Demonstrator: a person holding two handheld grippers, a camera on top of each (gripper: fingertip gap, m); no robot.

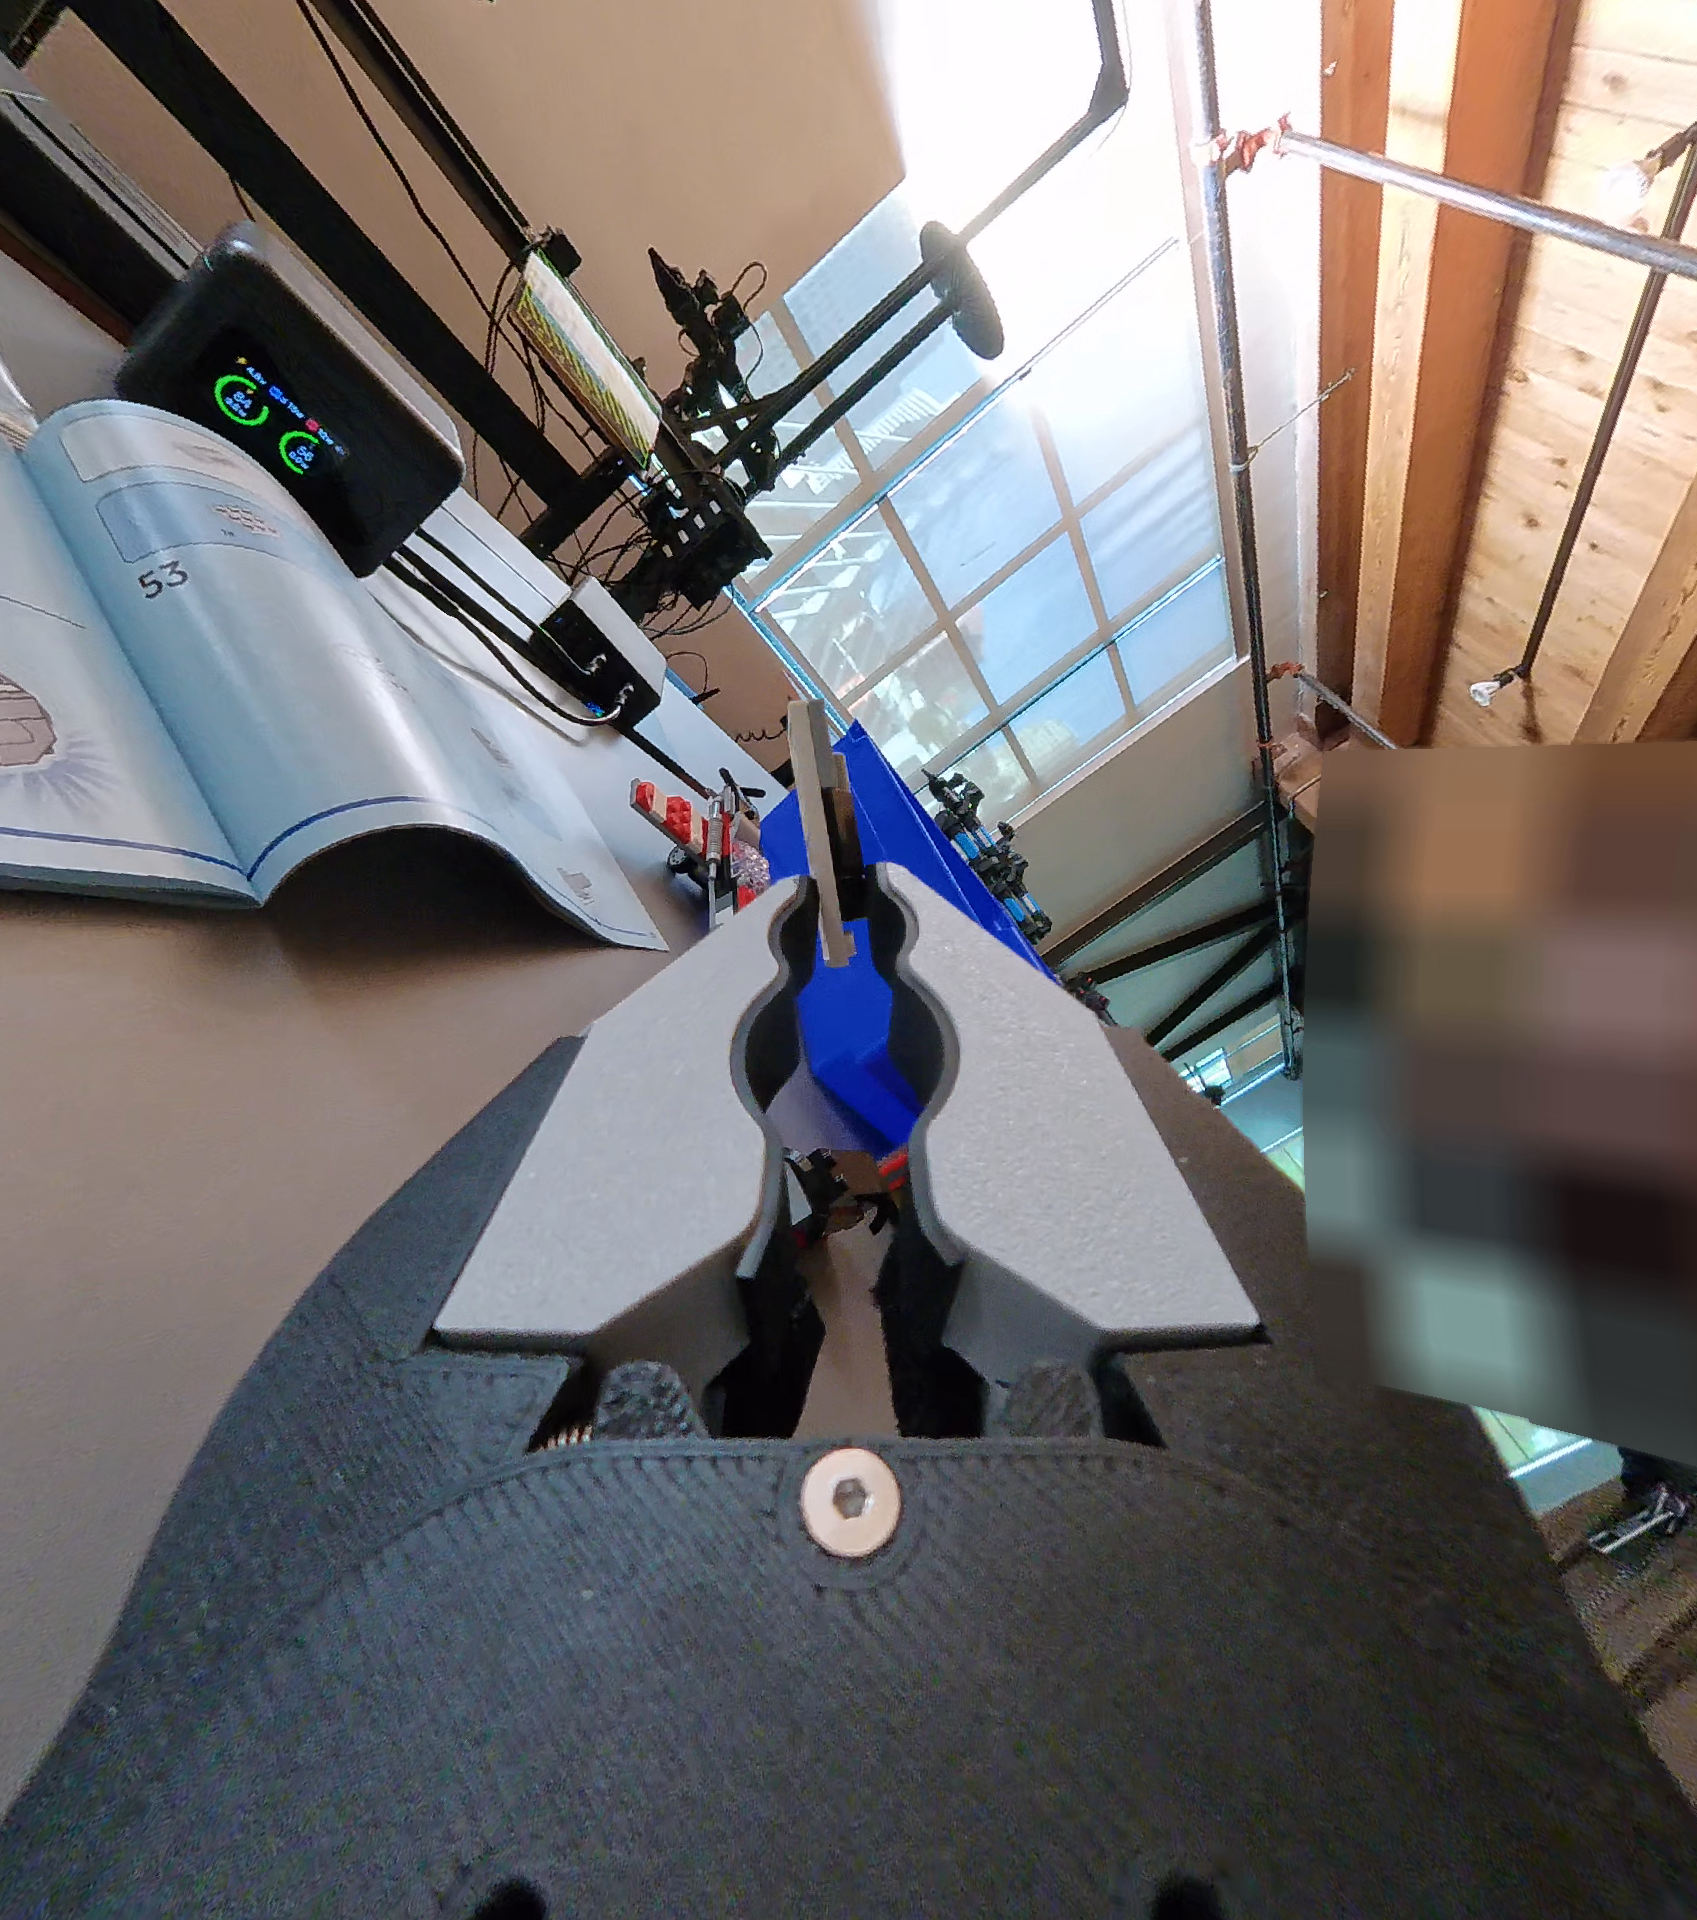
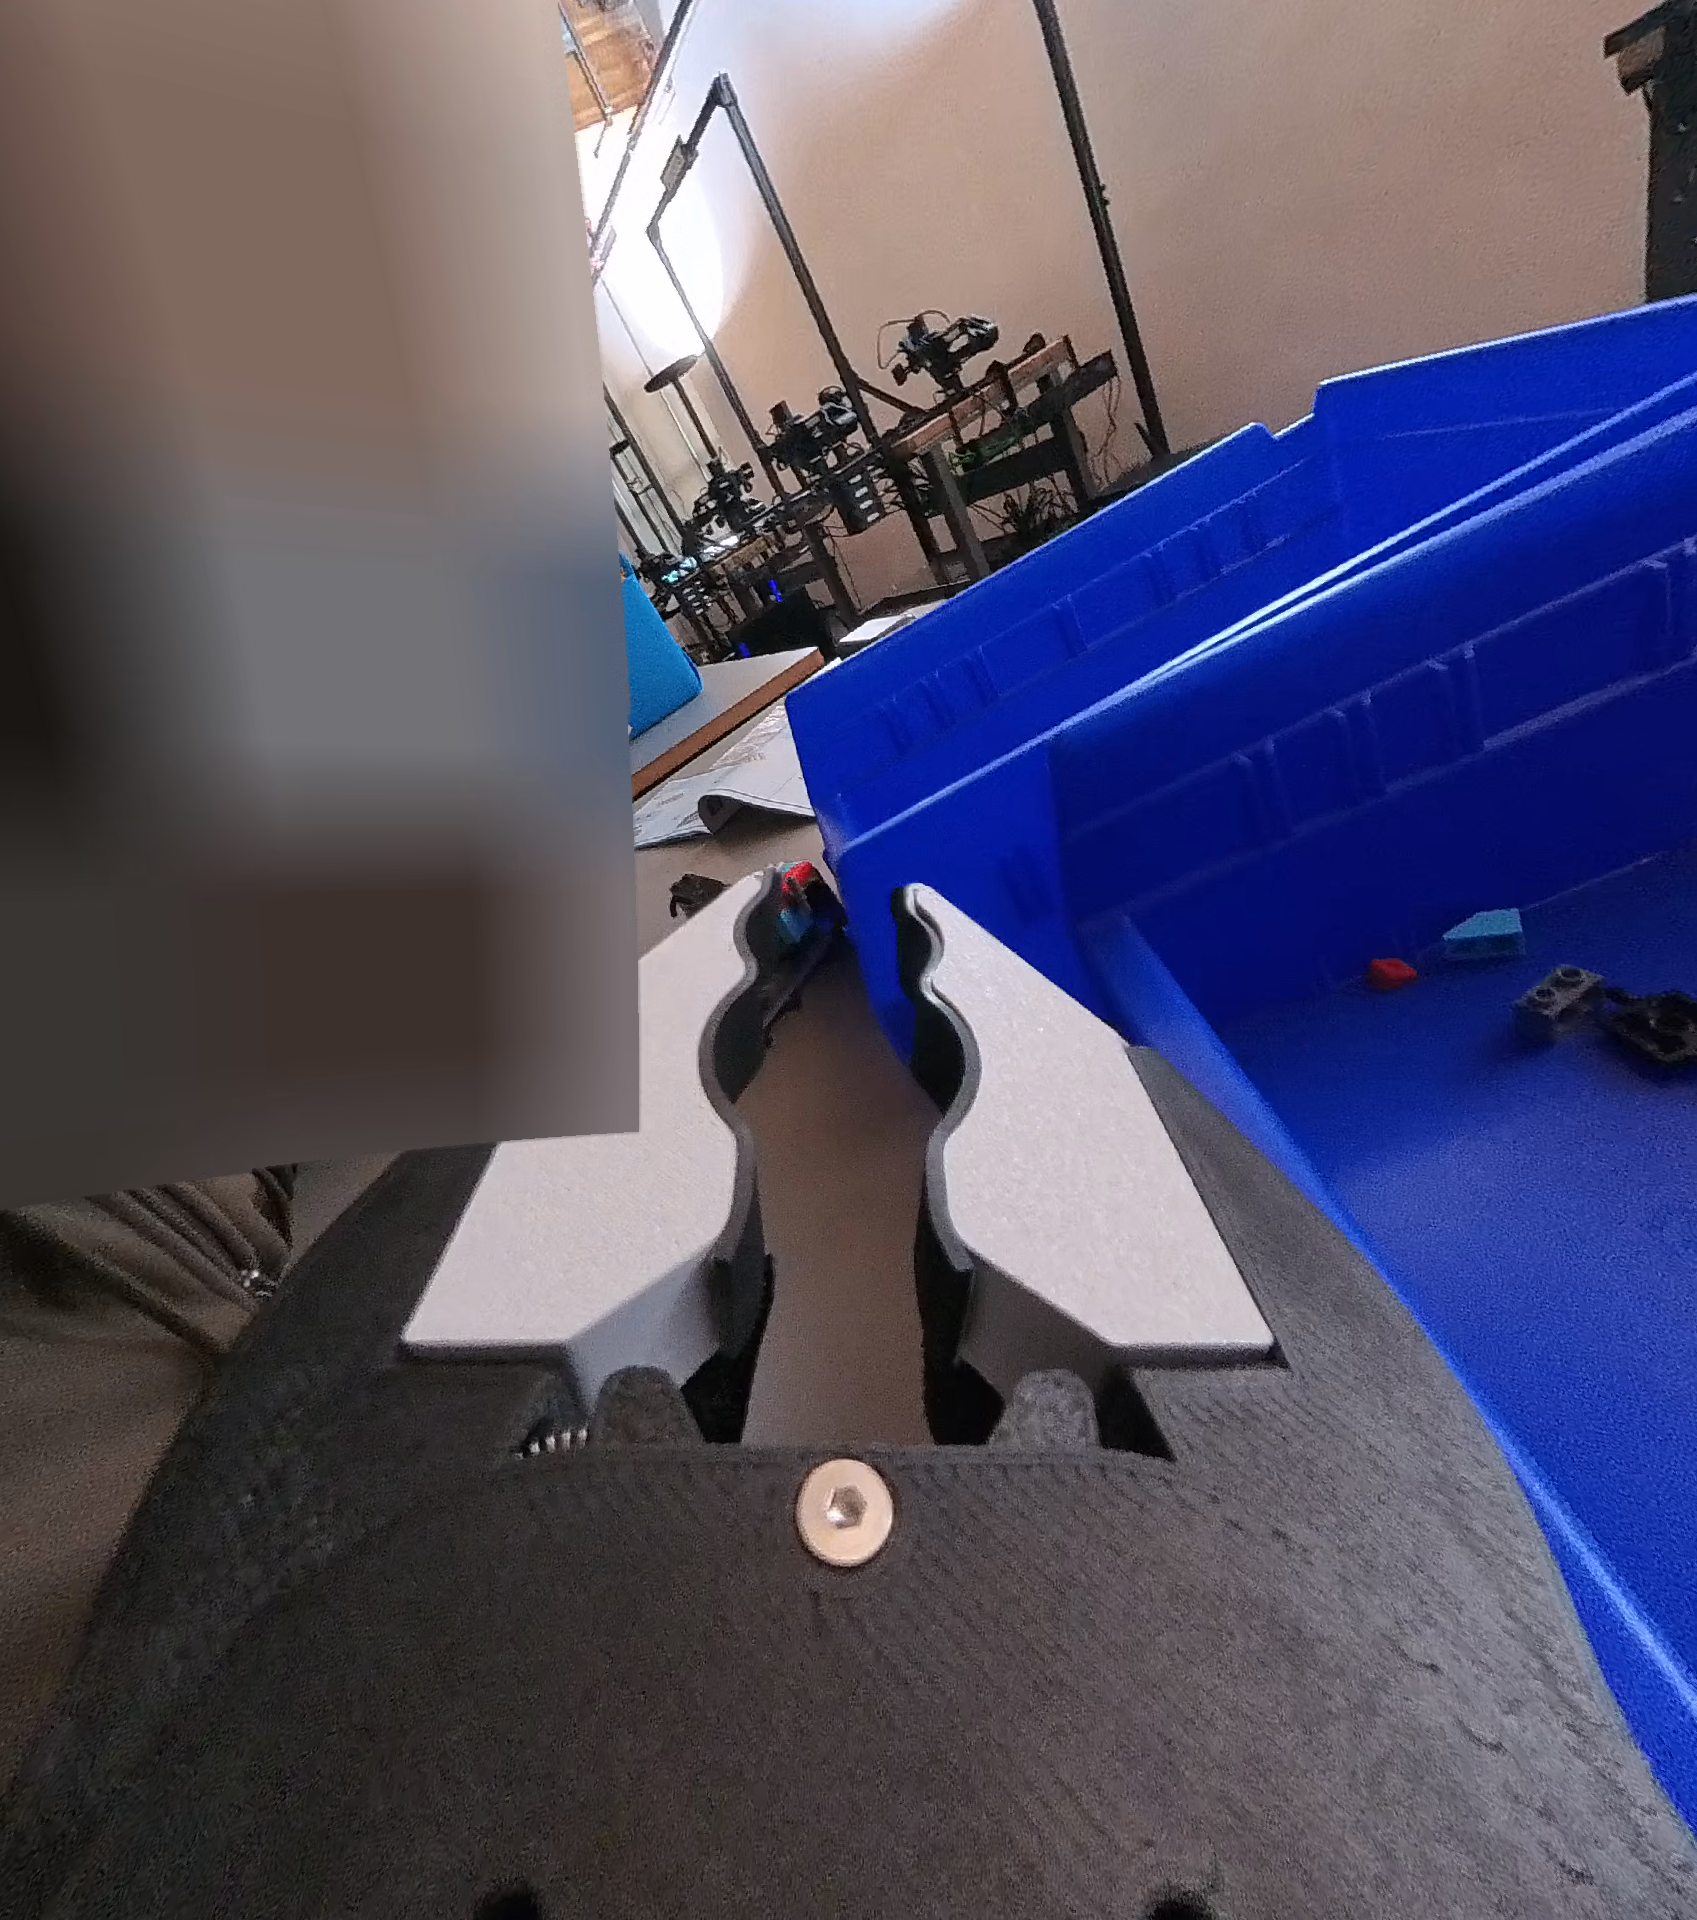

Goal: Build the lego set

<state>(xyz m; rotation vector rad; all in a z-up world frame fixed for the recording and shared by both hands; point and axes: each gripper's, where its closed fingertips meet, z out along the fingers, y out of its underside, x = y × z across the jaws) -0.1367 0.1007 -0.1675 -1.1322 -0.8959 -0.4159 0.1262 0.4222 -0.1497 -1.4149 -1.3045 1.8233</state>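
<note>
My left gripper (image 1: 839, 899) is shut on a thin grey brick plate (image 1: 816, 821) with a small black piece on its side. The plate stands on edge and sticks out past the fingertips, above the brown table (image 1: 200, 1091). Beyond it are a blue bin (image 1: 854, 1018) and a small red and grey brick model (image 1: 709, 831). My right gripper (image 2: 836, 914) is open and empty, low over the table, next to the near corner of the blue bin (image 2: 1343, 727). A small red and blue brick model (image 2: 792, 914) lies just beyond its left fingertip.
An open instruction booklet (image 1: 200, 675) and a black device with a lit screen (image 1: 293, 416) lie to the left. The bin holds loose bricks: red (image 2: 1391, 971), light blue (image 2: 1483, 932), grey (image 2: 1561, 1000), black (image 2: 1675, 1029). A small black piece (image 2: 693, 890) lies on the table. The tips of one gripper are about 40 centimeters away from the tips of the other.
</note>
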